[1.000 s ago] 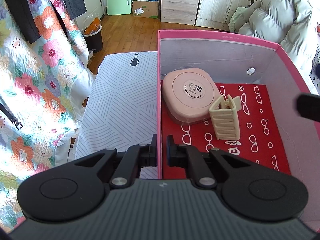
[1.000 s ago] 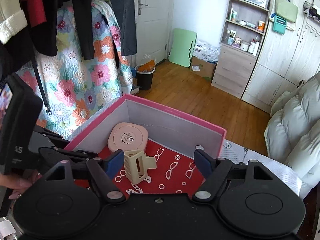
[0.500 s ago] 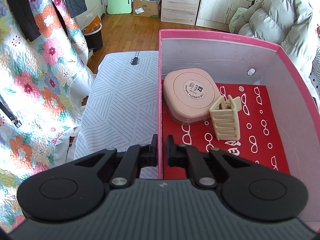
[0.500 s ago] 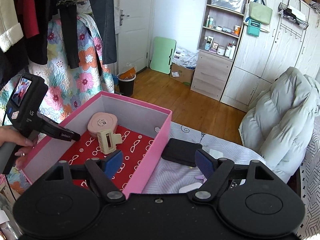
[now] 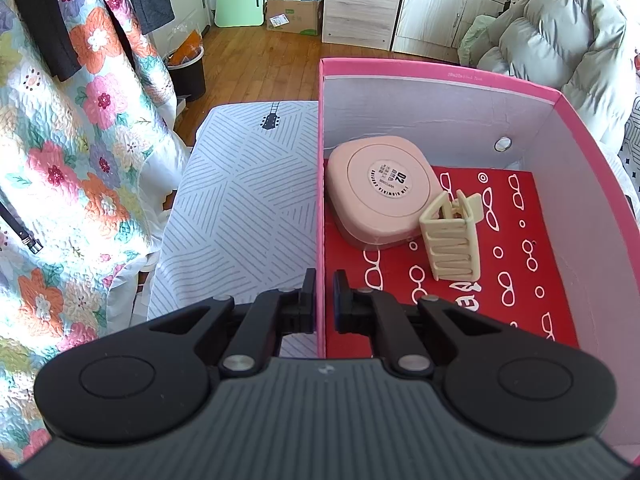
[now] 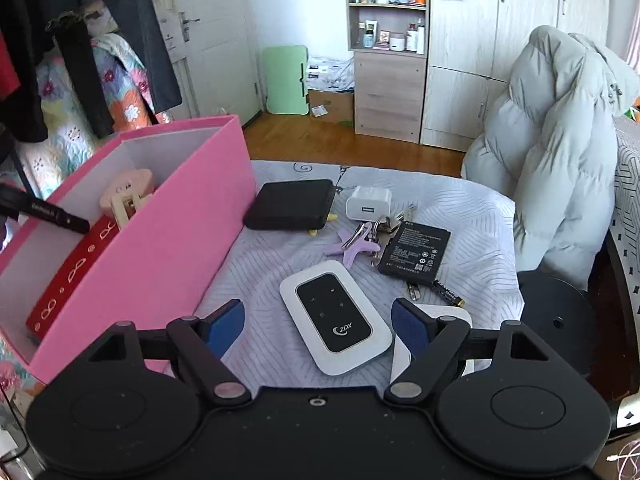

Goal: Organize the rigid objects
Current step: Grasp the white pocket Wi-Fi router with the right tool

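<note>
1. Pink box (image 5: 440,74): stands on the patterned bedspread (image 5: 240,200); landmark for all positions
2. Pink compact case (image 5: 380,190) and cream hair claw (image 5: 450,242): inside the box, touching
3. White pocket router (image 6: 334,316), power bank (image 6: 290,205), charger (image 6: 368,202), battery (image 6: 414,252): outside the box, beside its wall
4. Left gripper (image 5: 320,296): clamped on the box wall
5. Right gripper (image 6: 318,324): jaws wide, holding nothing, above the router
</note>
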A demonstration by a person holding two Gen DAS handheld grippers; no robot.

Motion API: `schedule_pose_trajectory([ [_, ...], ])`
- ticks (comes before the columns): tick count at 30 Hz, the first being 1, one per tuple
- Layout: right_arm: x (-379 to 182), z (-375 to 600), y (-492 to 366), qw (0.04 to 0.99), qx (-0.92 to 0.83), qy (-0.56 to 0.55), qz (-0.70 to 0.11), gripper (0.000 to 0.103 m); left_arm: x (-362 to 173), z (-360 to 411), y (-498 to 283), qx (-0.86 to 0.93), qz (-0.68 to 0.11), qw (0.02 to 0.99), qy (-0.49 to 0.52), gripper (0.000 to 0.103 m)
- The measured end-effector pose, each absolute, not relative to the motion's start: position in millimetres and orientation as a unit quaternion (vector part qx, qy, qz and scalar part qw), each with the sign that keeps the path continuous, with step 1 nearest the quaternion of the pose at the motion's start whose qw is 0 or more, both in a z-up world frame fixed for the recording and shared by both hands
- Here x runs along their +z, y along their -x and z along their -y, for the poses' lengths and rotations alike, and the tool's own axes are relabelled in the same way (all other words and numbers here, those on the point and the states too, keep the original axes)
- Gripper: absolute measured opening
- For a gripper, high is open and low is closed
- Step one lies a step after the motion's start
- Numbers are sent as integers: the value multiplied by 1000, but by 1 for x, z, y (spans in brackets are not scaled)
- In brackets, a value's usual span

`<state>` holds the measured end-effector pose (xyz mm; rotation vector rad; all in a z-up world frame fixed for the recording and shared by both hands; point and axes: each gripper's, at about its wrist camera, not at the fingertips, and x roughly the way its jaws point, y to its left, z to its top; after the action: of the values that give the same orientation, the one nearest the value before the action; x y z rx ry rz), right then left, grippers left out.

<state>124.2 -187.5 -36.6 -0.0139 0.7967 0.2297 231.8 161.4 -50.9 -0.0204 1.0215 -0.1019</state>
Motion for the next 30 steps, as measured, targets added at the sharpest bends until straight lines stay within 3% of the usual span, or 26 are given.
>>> schedule_pose_trajectory([
  [2,-46,189,-128,912,122,21,-391,84,-51,-162,-232,-47,-489,871,13,5],
  [4,-53,185,-137,905,132,36,-403,68,-51,-162,-232,-47,-489,871,12,5],
  [9,-69,180,-159,900,117,66,-414,68,-50,-162,-233,-48,-489,871,13,5],
  [12,-76,180,-168,896,129,86,-415,74,-50,-162,-233,-48,-490,871,10,5],
  [18,-74,174,-170,884,115,56,-449,67,-50,-164,-234,-48,-492,869,11,5],
  [27,-74,166,-173,873,90,64,-476,71,-51,-162,-233,-48,-491,870,11,5],
  [30,-73,166,-172,874,95,63,-471,66,-51,-162,-232,-48,-491,870,12,5],
])
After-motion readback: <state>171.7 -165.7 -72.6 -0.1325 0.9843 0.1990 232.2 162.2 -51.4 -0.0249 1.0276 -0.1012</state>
